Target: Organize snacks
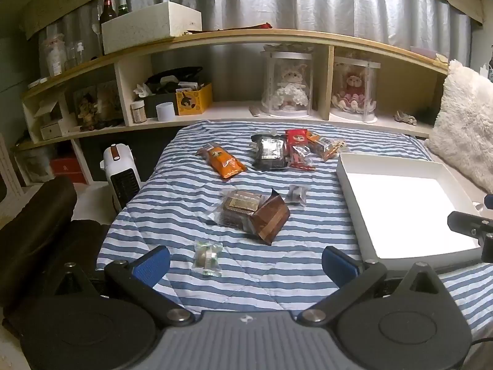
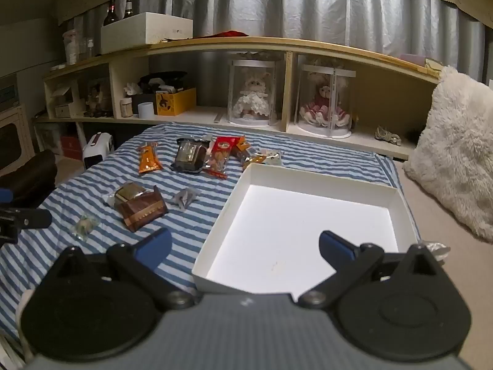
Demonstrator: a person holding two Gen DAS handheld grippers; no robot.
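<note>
With both the left gripper and the right gripper spread wide and empty, and the snacks scattered on the striped bed beside the bare white box, starting with the nearest small clear packet seems wise, pinching its flat edges squarely.

The left gripper, black-armed with blue-padded fingers, is held tilted downward, its jaws spread wide with nothing gripped between them. The right gripper, of the same black and blue build, is angled downward likewise, jaws fully parted and empty. Each gripper's tip is glimpsed at the edge of the other's view.
</note>
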